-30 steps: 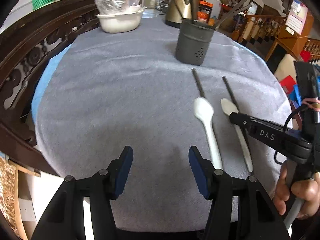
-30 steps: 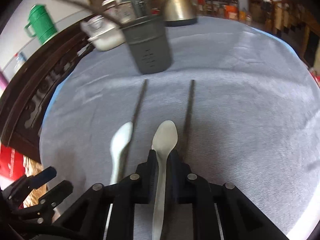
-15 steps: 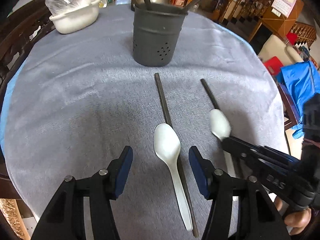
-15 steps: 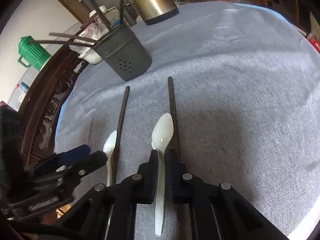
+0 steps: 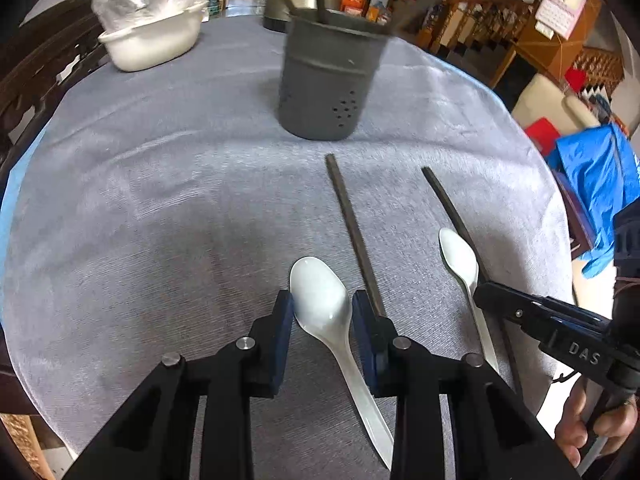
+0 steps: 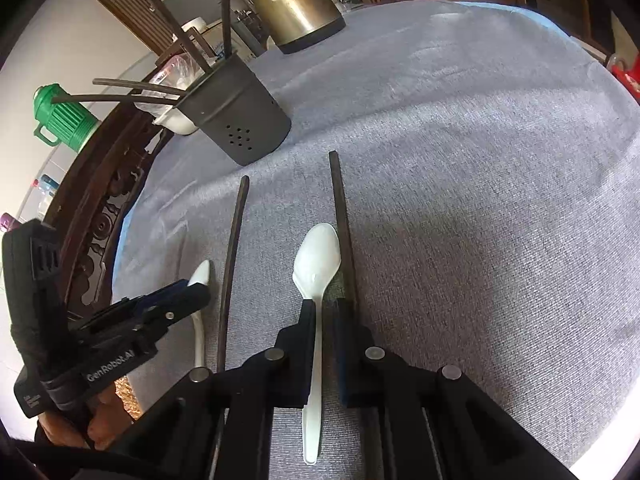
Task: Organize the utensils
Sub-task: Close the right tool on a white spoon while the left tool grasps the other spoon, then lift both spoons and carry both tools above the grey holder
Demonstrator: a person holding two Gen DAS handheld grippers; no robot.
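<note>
Left gripper [image 5: 322,312] part open, pads flanking the bowl of a white spoon [image 5: 320,292] lying on the grey cloth [image 5: 160,200]; contact unclear. Right gripper [image 6: 322,320] narrowed around the second spoon's [image 6: 318,260] neck, grip uncertain. Dark chopstick [image 5: 354,236] just right of the left tool, another [image 6: 342,224] beside the right. Utensil holder [image 5: 328,80] straight ahead, well apart.

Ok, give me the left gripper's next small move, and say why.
Probably close the left gripper on the white spoon. Its jaws stand open on either side of the rear of the spoon's bowl, with a gap showing on each side, and the spoon lies flat on the grey cloth. It needs a firm grip before it can go to the utensil holder.
</note>
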